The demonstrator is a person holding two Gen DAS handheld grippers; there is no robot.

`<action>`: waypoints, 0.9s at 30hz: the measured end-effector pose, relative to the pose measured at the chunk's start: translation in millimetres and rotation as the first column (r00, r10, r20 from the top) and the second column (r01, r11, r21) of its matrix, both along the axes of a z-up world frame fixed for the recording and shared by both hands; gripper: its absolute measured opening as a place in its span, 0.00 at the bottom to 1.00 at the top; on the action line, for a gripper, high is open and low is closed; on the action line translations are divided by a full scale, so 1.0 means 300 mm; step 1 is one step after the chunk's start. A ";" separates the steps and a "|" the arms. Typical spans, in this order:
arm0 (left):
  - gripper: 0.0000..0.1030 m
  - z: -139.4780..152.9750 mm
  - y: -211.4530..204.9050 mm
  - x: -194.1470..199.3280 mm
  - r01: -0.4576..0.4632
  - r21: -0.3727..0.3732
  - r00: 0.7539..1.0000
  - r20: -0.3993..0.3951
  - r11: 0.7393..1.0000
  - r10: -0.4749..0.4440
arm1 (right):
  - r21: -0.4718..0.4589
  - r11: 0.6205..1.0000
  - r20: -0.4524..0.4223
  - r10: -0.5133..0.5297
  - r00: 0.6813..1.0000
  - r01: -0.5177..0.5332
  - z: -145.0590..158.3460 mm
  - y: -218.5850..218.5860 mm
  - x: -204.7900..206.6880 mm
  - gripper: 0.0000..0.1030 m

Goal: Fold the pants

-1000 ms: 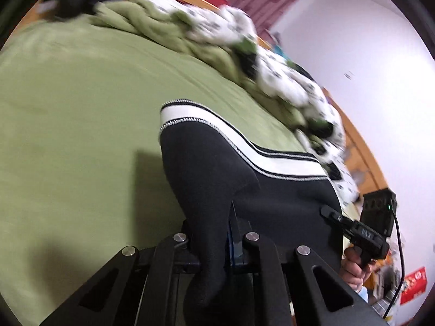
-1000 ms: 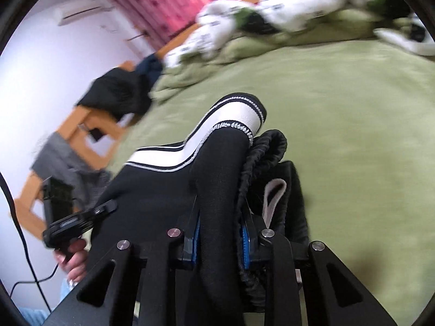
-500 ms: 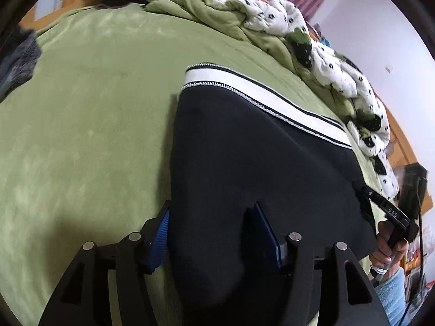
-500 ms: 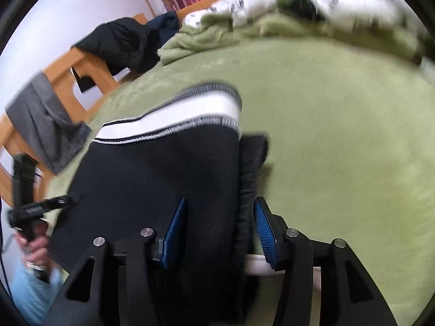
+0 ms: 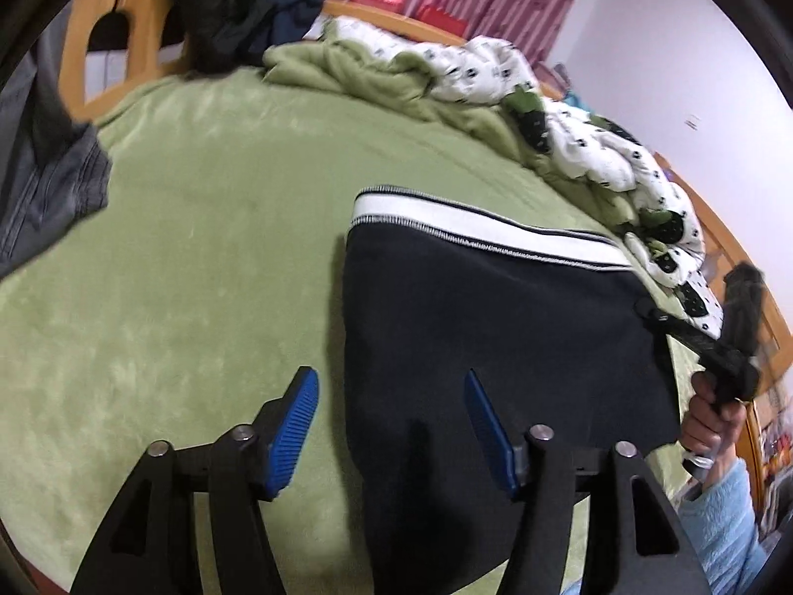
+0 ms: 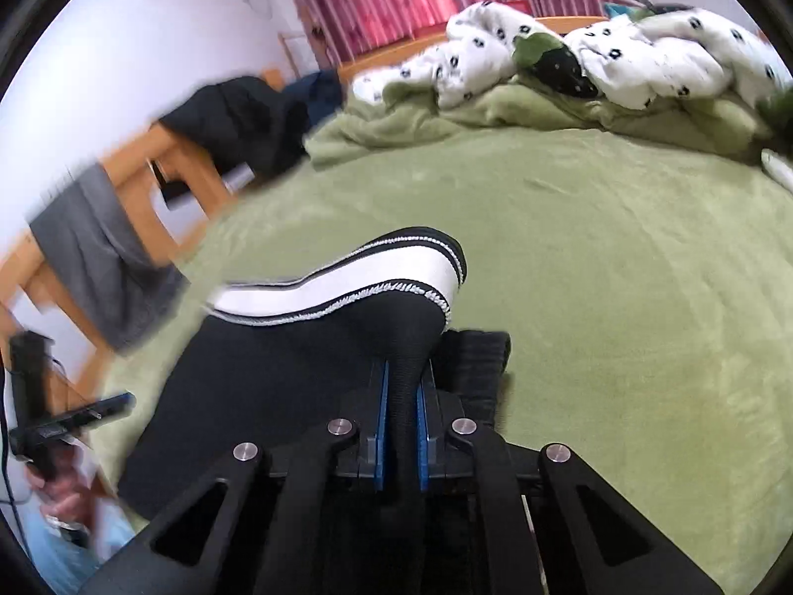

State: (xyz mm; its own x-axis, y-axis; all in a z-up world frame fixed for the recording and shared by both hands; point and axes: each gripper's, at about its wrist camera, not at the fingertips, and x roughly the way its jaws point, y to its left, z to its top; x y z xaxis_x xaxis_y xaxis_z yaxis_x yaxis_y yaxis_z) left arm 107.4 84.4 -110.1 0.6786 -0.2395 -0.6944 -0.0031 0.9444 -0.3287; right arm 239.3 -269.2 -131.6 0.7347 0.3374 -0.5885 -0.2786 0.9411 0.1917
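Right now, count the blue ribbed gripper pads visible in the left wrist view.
2: one blue ribbed pad over the green blanket, the other over the black pants.

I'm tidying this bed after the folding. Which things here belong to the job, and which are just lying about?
Job: black pants; left gripper, open; right gripper, clamped on pants.

Lying about: rumpled quilt; dark jacket; grey garment.

Black pants point(image 5: 495, 327) lying folded on a green blanket, seen from the near edge. A white band edged with thin black lines and white stitching runs along the far edge. In the right wrist view the right-hand part of the pants point(image 6: 297, 386) rises in a pinched ridge, the striped band arching upward; a ribbed black layer lies just right of it.
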 end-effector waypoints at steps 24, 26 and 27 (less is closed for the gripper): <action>0.66 -0.150 -0.180 0.546 0.055 0.119 0.998 0.017 0.991 -0.057 | -0.093 0.995 -0.083 -0.052 0.995 0.045 -0.092 0.166 0.327 0.25; 0.67 -0.151 -0.175 0.545 0.058 0.112 0.998 0.017 0.992 -0.060 | -0.110 0.993 -0.079 -0.057 0.995 0.048 -0.090 0.169 0.327 0.25; 0.67 -0.150 -0.173 0.541 0.058 0.109 0.998 0.019 0.992 -0.060 | -0.126 0.991 -0.072 -0.060 0.996 0.051 -0.085 0.178 0.326 0.25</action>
